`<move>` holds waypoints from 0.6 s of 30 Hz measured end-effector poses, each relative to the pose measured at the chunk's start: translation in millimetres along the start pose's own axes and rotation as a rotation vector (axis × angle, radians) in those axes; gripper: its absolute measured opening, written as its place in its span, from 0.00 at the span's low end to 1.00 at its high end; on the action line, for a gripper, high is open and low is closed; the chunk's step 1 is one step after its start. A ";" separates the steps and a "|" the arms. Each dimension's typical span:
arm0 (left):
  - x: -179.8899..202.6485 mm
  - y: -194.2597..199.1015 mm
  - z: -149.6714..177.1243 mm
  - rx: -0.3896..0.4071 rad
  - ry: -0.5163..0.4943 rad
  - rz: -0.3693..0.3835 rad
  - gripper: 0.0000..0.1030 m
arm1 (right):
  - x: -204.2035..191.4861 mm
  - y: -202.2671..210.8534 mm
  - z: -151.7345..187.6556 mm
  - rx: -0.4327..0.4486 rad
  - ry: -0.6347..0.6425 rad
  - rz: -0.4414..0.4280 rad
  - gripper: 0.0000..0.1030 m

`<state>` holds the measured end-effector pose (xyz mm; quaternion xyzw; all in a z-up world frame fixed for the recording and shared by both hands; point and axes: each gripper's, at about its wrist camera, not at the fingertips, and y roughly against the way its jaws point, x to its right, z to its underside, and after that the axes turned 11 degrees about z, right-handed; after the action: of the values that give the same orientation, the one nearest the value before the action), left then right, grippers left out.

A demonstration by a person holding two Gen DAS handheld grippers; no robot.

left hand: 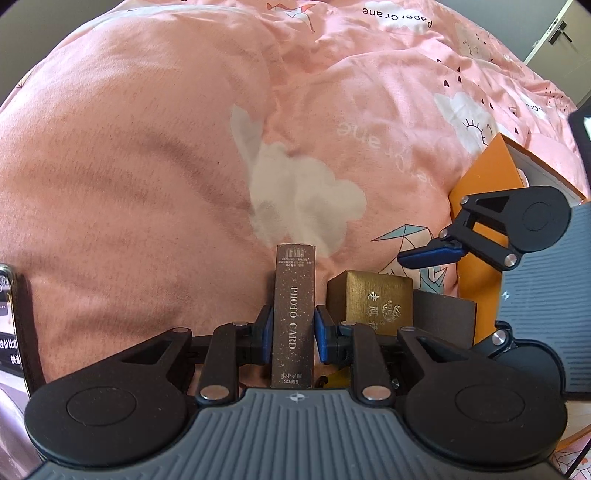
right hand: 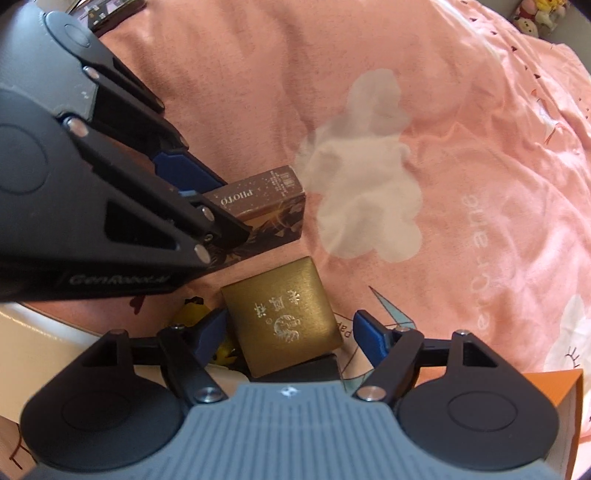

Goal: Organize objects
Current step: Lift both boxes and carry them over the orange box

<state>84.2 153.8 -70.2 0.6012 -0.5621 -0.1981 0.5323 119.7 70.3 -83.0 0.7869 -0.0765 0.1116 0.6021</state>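
Pinching a brown box lettered "PHOTO CARD" (left hand: 293, 317) by its narrow sides, the left tool (left hand: 293, 330) is seen closed on it above a pink bed cover (left hand: 129, 166). In the left wrist view the box's spine stands upright between the blue pads; only the right wrist view shows its illustrated broad face (right hand: 273, 225), at 11 o'clock from the gold box. The right tool (right hand: 288, 332) is open, its blue fingers straddling a gold box (right hand: 282, 321) without pressing on it. One photo-card box, one gold box and one orange box (left hand: 480, 206) are counted. The gold box rests on a dark grey box (left hand: 445, 314), whose full shape is hidden. A yellow item (right hand: 194, 306), seen only in the right wrist view, lies at 9 o'clock from the gold box, partly blocked by the finger. A phone's edge (left hand: 9, 314) appears at 9 o'clock in the left wrist view. Small toys (right hand: 535, 16) sit at 1 o'clock, blurred.
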 end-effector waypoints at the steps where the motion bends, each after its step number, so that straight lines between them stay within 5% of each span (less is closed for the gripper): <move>1: -1.1 0.3 0.3 0.003 0.002 0.004 0.25 | 2.0 -2.0 -0.4 -0.008 -0.012 -0.010 0.74; 8: -4.8 0.5 1.8 0.010 0.013 0.026 0.24 | 7.9 -11.4 1.0 -0.052 -0.058 -0.044 0.69; 18: -5.6 6.7 3.0 0.035 0.016 0.058 0.24 | 6.5 9.8 9.0 0.023 -0.081 0.021 0.67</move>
<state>76.9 158.9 -67.4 0.5952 -0.5786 -0.1681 0.5318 124.1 59.0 -74.4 0.7969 -0.1078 0.0866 0.5881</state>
